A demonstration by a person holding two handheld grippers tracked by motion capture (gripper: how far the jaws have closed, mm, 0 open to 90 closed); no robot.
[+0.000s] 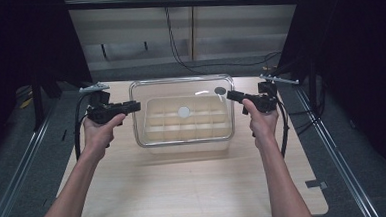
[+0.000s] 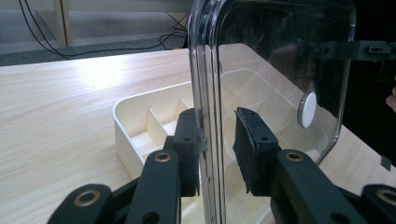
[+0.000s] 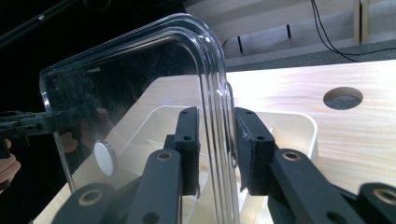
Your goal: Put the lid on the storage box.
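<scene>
A clear plastic lid (image 1: 155, 90) with a white round disc (image 1: 183, 111) at its middle hangs level above a cream box (image 1: 188, 148) divided into several compartments. My left gripper (image 1: 137, 106) is shut on the lid's left edge and my right gripper (image 1: 230, 95) is shut on its right edge. In the left gripper view the jaws of my left gripper (image 2: 217, 149) straddle the lid's rim (image 2: 205, 70), with the box (image 2: 140, 116) below it. In the right gripper view my right gripper (image 3: 217, 144) clamps the rim (image 3: 215, 79) on both sides.
The box stands at the middle rear of a light wooden table (image 1: 185, 189). A round hole (image 1: 220, 91) is cut in the tabletop by the right gripper. Black cables run along the floor behind the table. Dark curtains flank both sides.
</scene>
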